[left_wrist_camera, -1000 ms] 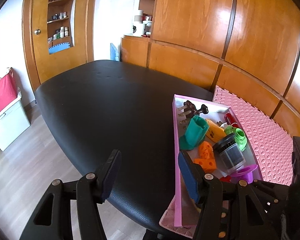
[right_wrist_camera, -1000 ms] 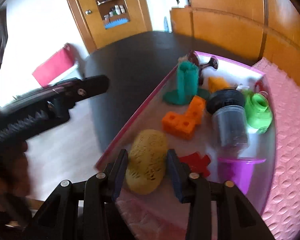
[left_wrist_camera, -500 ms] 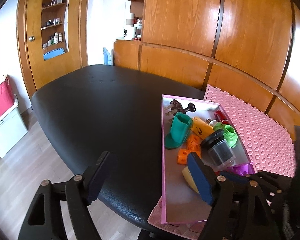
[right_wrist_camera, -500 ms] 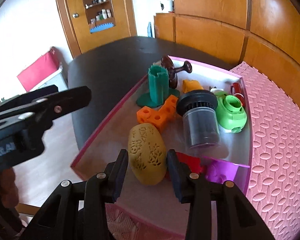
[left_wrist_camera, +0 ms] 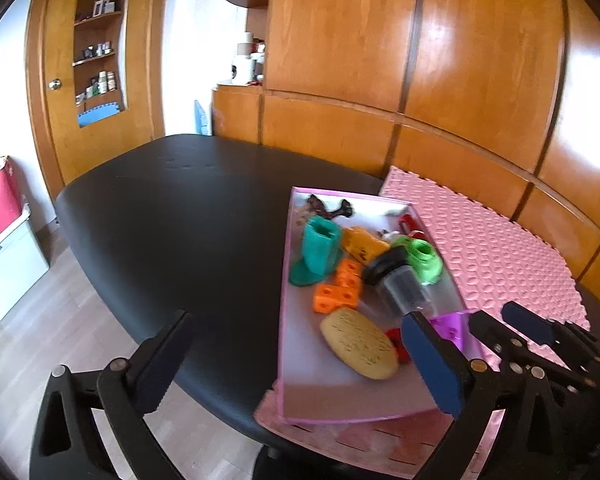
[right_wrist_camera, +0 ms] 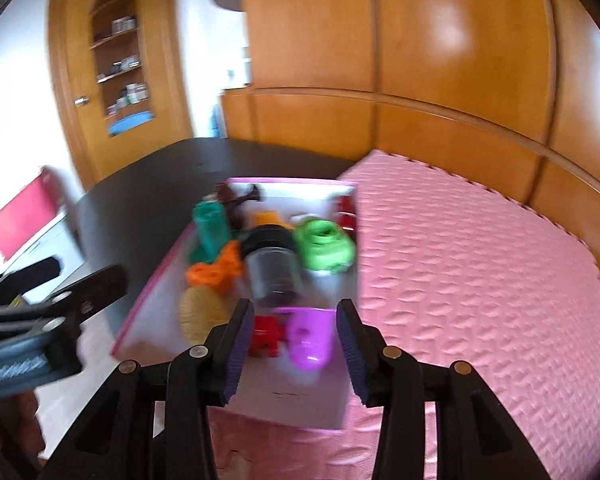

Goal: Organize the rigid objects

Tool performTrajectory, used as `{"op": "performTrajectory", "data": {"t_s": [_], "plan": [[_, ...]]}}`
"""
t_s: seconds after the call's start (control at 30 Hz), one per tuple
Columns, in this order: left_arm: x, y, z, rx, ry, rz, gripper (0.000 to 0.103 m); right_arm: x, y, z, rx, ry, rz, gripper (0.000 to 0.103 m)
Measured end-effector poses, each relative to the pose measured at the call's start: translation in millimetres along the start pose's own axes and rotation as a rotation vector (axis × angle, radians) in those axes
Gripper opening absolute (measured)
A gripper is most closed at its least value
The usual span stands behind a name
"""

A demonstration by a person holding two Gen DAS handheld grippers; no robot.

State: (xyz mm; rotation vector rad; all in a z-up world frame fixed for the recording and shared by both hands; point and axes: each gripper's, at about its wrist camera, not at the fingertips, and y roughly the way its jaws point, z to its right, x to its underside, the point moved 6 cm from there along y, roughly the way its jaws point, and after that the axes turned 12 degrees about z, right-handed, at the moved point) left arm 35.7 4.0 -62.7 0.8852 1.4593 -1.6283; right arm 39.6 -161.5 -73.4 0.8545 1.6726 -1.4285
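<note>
Toys and other hard oddments filled a shallow pink-rimmed tray [left_wrist_camera: 286, 280], which sat at the near corner of the black surface [left_wrist_camera: 180, 220], partly on a pink foam mat [left_wrist_camera: 492, 248] that covered the surface's right side. Gathering everything inside one walled tray looked like the point of the job: the rim would stop the pieces rolling off the slick top, and the mat would keep the tray from sliding.

Inside, the bulkier pieces crowded the far half. A teal boot-shaped piece [left_wrist_camera: 318, 250] stood upright near the left wall, a clear jar with a black lid [left_wrist_camera: 396, 280] leaned beside a green ring-shaped toy [left_wrist_camera: 422, 258], and an orange block cluster [left_wrist_camera: 338, 290] lay in front of them. A dark brown figure [left_wrist_camera: 328, 208] lay at the far end.

Nearer, a yellow oval piece [left_wrist_camera: 358, 342] lay flat on the tray floor, free of any grip. A purple piece [right_wrist_camera: 310, 340] and a small red piece [right_wrist_camera: 266, 334] sat just beside it against the near right wall.

Left claw [left_wrist_camera: 300, 368] had just been opening and stood wide, with nothing between its jaws. Right claw [right_wrist_camera: 294, 354] hovered above the tray's near end, its jaws parted around empty air and clamping nothing; the yellow piece lay apart from it to the left, so a drop-off there seemed done.
</note>
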Motion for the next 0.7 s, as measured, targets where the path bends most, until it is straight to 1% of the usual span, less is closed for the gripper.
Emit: {"op": "performTrajectory", "data": {"t_s": [0.03,0.17,0.33,0.47,0.57,0.7], "plan": [[1.3,-1.4,4.6,0.009,0.005,-0.002,0.103,1.5,0.1,3.7,0.012,0.009,-0.007,0.043],[2.9,-5.7,11.4,-0.03,0.025,0.006,0.103,3.3,-0.6,11.1,0.038,0.031,-0.014,0.043],[2.7,-6.8,9.2,-0.068,0.023,0.006,0.103,1.7,-2.8,9.8,0.041,0.023,-0.005,0.043],[1.1,-9.4,5.5,-0.087,0.024,0.027,0.103,2.4,-2.7,8.9,0.04,0.02,-0.007,0.043],[0.6,-10.3,3.3,-0.092,0.023,0.038,0.102,3.4,-2.1,8.1,0.038,0.019,-0.008,0.043],[1.3,-8.1,2.8,-0.083,0.018,0.022,0.102,4.4,-1.4,7.1,0.034,0.019,-0.01,0.043]]}}
